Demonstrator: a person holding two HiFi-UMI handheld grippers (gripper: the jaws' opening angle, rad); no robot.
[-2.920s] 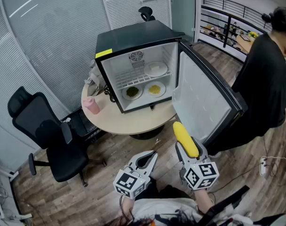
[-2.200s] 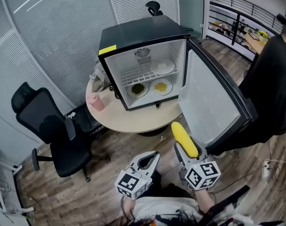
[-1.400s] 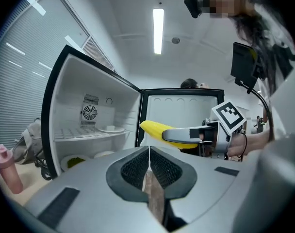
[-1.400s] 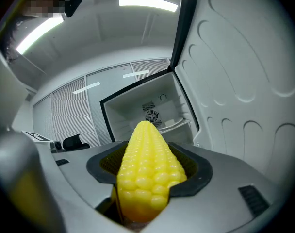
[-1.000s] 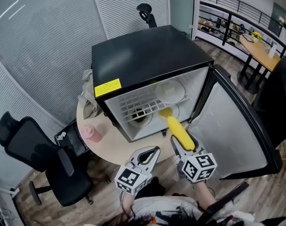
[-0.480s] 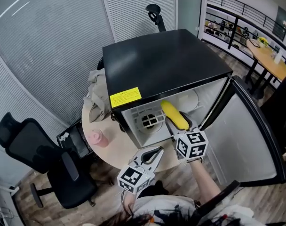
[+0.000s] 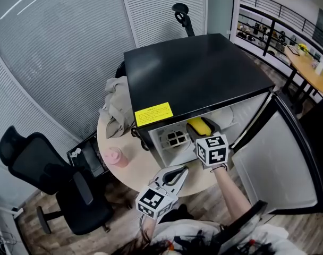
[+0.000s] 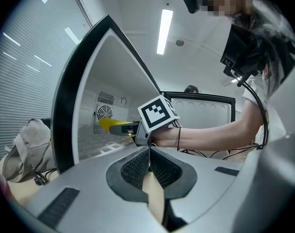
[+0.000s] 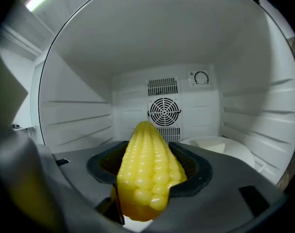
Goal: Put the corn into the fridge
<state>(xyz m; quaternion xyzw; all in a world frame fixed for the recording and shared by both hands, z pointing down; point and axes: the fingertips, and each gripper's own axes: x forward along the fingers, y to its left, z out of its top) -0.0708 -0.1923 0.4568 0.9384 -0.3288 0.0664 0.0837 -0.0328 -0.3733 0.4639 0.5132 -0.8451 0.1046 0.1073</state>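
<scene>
left gripper [image 7: 178, 171] hangs by the round table [image 7: 124, 169], jaws pressed together on nothing. right gripper [image 7: 204, 132] pinches the corn [image 9: 147, 174] inside the open mini fridge [image 7: 198, 73], a white plate [image 9: 230, 149] to its right.

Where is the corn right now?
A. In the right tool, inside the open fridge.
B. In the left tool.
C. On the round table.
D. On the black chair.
A: the right tool is shut on the corn, inside the fridge and facing its fan.
</scene>
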